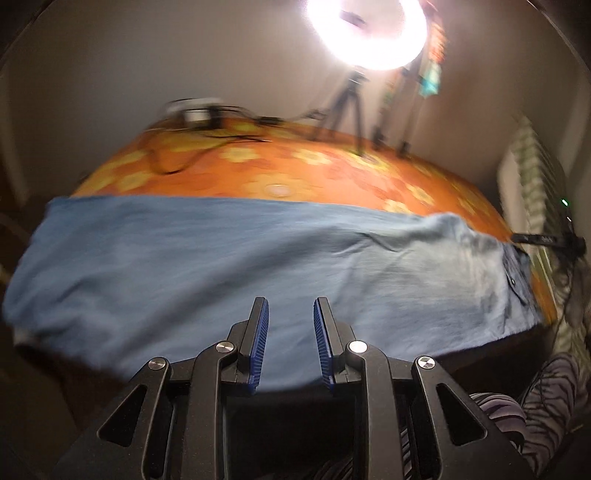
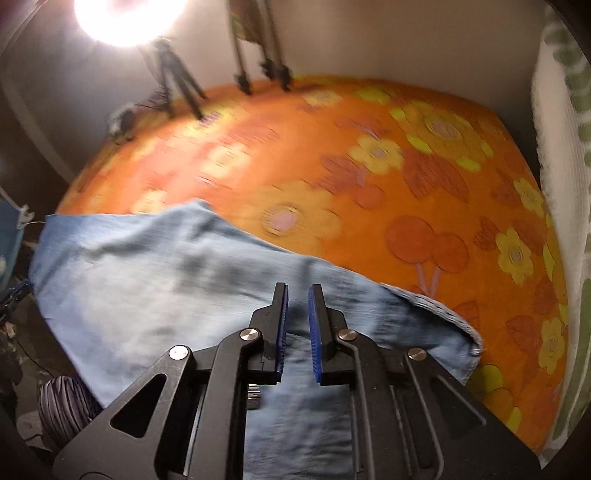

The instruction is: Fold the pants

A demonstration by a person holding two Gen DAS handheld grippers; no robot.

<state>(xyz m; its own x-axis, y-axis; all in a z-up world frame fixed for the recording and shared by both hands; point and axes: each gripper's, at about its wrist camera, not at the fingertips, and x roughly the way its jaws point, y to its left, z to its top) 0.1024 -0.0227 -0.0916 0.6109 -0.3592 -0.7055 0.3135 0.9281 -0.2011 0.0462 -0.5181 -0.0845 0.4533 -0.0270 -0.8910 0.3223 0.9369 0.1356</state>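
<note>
Denim-blue pants (image 1: 229, 254) lie spread lengthwise along the near edge of the orange flowered bed (image 2: 369, 192), waistband toward three o'clock, probably flattened for a clean fold. Left tool (image 1: 291, 312) hovers above them, jaws apart and empty. Right tool (image 2: 297, 299) has its jaws slightly apart with cloth running between them, seemingly unclamped.

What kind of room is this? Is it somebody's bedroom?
Probably a bedroom set up for filming. The blue pants lie on an orange flowered bedsheet, beside a white and green blanket, with a bright ring light on a tripod.
</note>
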